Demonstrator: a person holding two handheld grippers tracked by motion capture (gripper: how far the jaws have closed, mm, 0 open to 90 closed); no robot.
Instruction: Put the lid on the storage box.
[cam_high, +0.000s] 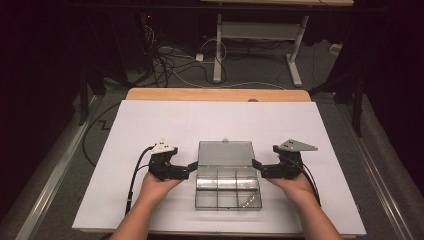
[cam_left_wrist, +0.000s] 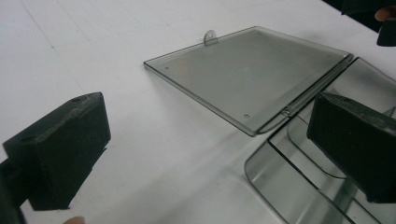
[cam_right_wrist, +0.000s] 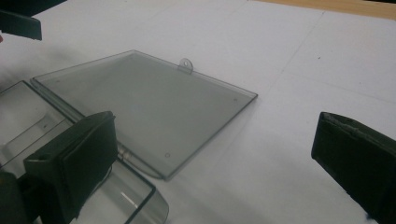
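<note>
**Flanking an opened compartment box with both grippers**

Lying flat on the white sheet (cam_high: 150, 125), a clear plastic box (cam_high: 227, 187) is seen with its lid (cam_high: 225, 152) folded back away from the person. The hinge line, the long axis, runs left to right between the two tools. The left gripper (cam_high: 192, 166) is held at the box's left end and the right gripper (cam_high: 257, 165) at its right end, both about equally near, at hinge level. Both sets of jaws are spread wide, nothing pinched. Small brassy pieces (cam_high: 250, 200) are seen in the near right compartment. A wooden tabletop edge (cam_high: 215, 94) shows beyond the sheet; cables (cam_high: 170, 60) and a desk frame (cam_high: 260, 35) lie in a dark room
</note>
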